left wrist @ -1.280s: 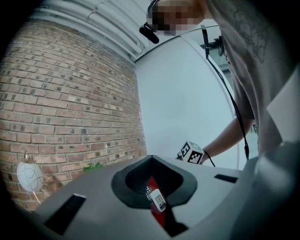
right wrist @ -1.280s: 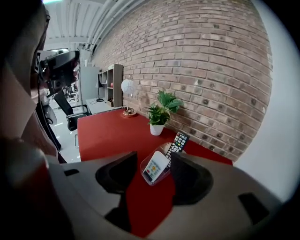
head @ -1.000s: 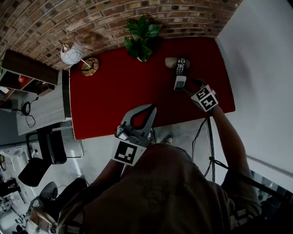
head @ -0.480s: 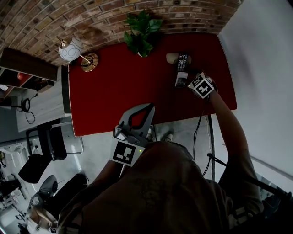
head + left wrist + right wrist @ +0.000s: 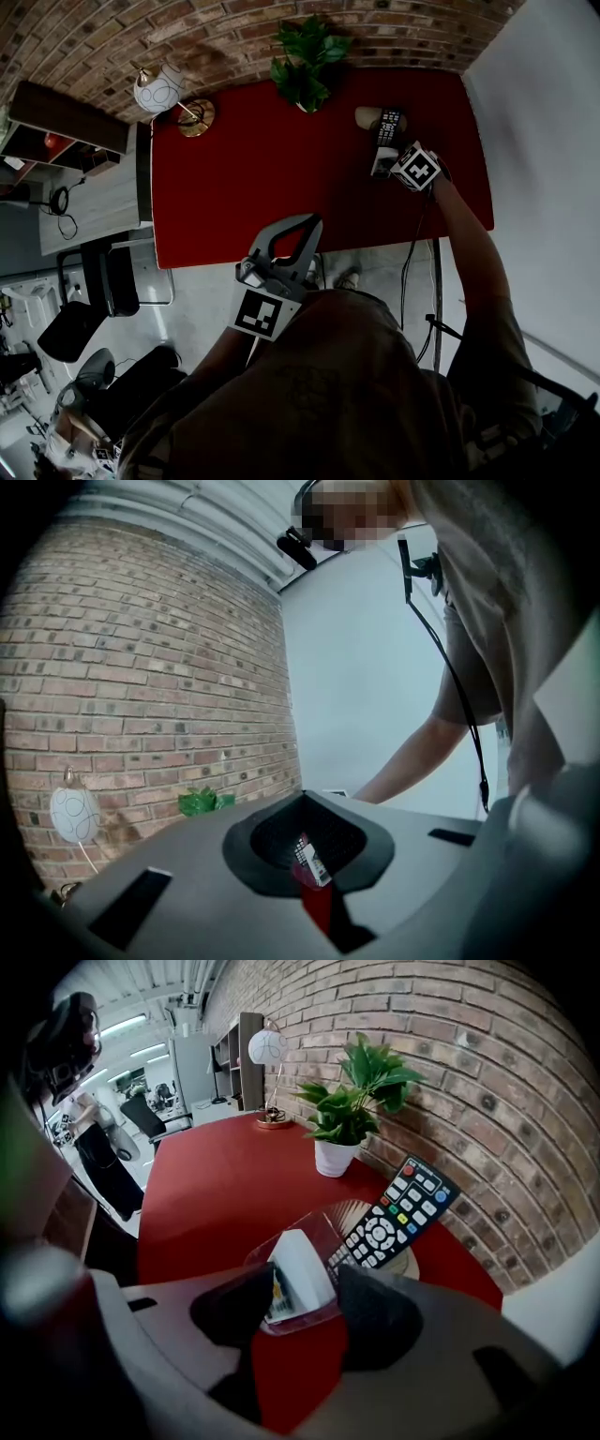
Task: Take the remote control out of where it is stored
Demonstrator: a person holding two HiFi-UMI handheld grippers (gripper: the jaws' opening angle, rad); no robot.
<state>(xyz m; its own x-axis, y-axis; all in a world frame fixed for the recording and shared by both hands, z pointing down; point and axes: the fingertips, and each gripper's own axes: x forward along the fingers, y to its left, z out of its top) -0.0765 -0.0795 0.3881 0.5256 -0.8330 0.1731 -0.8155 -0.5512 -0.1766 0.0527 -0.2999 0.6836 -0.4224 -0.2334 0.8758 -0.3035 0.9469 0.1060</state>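
Note:
On the red table (image 5: 244, 187) a clear holder (image 5: 302, 1321) on a round pale base (image 5: 366, 117) stores two remotes. The black remote (image 5: 390, 126) (image 5: 398, 1211) leans toward the brick wall. In front of it stands the white remote (image 5: 379, 161) (image 5: 300, 1274). My right gripper (image 5: 386, 167) (image 5: 305, 1302) points steeply down and is open, one jaw on each side of the white remote and the holder's front. My left gripper (image 5: 312, 221) (image 5: 302, 797) hangs at the table's near edge, shut and holding nothing.
A potted plant (image 5: 305, 66) (image 5: 352, 1101) stands against the brick wall just left of the holder. A globe lamp (image 5: 159, 92) (image 5: 265, 1046) sits at the table's far left corner. A grey side table (image 5: 94, 202) and an office chair (image 5: 103, 281) stand to the left.
My right gripper has moved down and toward the wall, from beside the holder to straddling the white remote. The left gripper has stayed at the table's edge.

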